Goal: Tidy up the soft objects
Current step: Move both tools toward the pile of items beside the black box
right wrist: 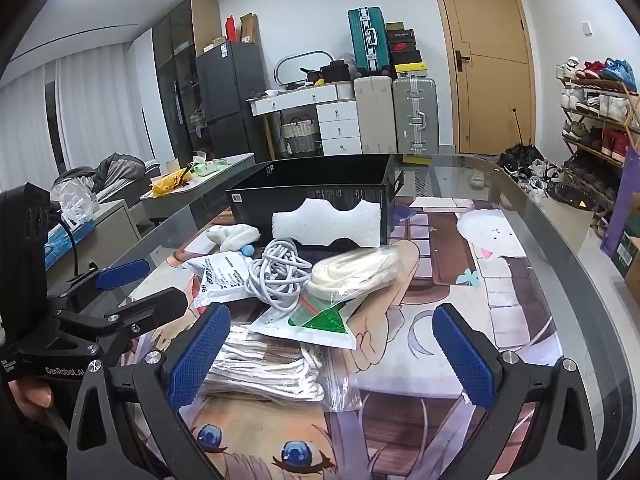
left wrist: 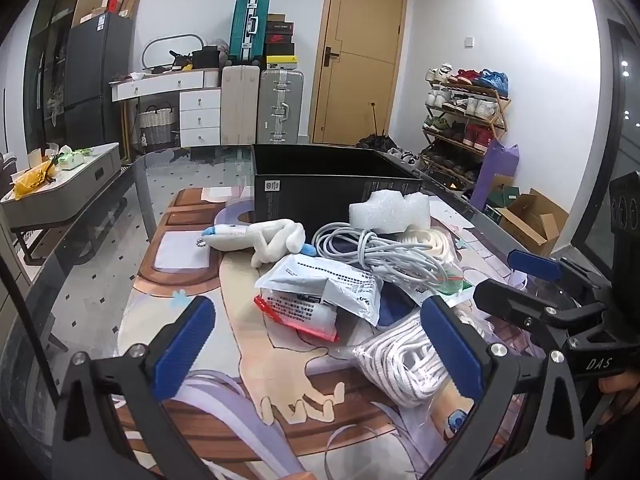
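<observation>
A pile of soft things lies on the printed mat in front of an open black box (left wrist: 328, 184) (right wrist: 316, 192). It holds a white foam block (left wrist: 390, 210) (right wrist: 326, 222), a white plush toy (left wrist: 256, 238) (right wrist: 234, 236), a coiled grey cable (left wrist: 376, 250) (right wrist: 276, 272), a cream rope bundle (right wrist: 354, 268), printed plastic packets (left wrist: 324, 288) (right wrist: 224, 274) and a bagged white striped cord (left wrist: 404, 356) (right wrist: 260, 364). My left gripper (left wrist: 320, 348) hangs open over the near packets. My right gripper (right wrist: 332, 354) is open too, its left pad over the bagged cord.
The glass table's curved edge (left wrist: 92, 248) (right wrist: 560, 248) runs round the mat. Bare mat lies at the right (right wrist: 460, 240). Behind stand suitcases (left wrist: 280, 104), a drawer desk (left wrist: 192, 96), a door and a shoe rack (left wrist: 464, 120). The other gripper shows at each view's side.
</observation>
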Tool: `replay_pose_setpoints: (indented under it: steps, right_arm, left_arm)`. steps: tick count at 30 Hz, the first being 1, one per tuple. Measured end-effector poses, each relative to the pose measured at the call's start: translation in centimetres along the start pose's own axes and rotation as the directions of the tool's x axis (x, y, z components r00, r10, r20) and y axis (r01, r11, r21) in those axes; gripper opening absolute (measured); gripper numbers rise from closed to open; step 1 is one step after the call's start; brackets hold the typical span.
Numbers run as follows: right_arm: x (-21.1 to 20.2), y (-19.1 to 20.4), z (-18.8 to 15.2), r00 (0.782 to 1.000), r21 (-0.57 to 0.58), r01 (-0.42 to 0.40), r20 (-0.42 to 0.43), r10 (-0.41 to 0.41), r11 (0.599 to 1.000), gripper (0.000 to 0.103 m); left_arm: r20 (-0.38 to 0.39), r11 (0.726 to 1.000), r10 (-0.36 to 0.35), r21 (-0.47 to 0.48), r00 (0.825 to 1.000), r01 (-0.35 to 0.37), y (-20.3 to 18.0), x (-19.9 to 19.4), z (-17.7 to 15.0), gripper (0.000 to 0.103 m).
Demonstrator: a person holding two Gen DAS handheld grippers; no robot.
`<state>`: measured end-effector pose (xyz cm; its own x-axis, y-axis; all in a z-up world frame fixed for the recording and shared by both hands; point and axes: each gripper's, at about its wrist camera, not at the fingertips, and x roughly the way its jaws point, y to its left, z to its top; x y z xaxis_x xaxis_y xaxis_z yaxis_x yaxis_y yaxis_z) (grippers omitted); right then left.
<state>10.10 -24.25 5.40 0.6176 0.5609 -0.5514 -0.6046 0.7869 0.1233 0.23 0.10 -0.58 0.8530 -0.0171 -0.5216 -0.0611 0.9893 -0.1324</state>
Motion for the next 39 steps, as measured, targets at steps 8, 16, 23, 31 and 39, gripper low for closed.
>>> replay_pose_setpoints:
  steps: [8, 16, 23, 31, 39]
  right_arm:
    - [0.06, -0.03, -0.06, 1.0, -0.001, -0.002, -0.004, 0.002, 1.0, 0.103]
    - [0.08, 0.0, -0.03, 1.0, -0.001, 0.0, -0.004, 0.0, 1.0, 0.103]
    - [0.09, 0.01, -0.03, 1.0, -0.002, 0.0, -0.005, 0.0, 1.0, 0.103]
    - [0.08, 0.02, -0.02, 1.0, -0.003, 0.001, -0.005, -0.001, 1.0, 0.103]
    - [0.1, 0.02, -0.07, 1.0, -0.005, 0.002, -0.006, -0.002, 1.0, 0.103]
  left_arm:
    - [-0.002, 1.0, -0.001, 0.001, 1.0, 0.001, 0.01, -0.03, 0.04, 0.103]
    - [-0.001, 1.0, 0.001, 0.0, 1.0, -0.001, -0.02, -0.05, 0.06, 0.103]
    - [-0.001, 1.0, 0.0, 0.0, 1.0, 0.0, -0.02, -0.09, 0.09, 0.103]
    - [-0.003, 1.0, 0.011, -0.003, 1.0, -0.011, 0.01, -0.15, 0.26, 0.103]
    - [-0.001, 1.0, 0.017, -0.002, 1.0, -0.017, 0.23, -0.12, 0.51, 0.103]
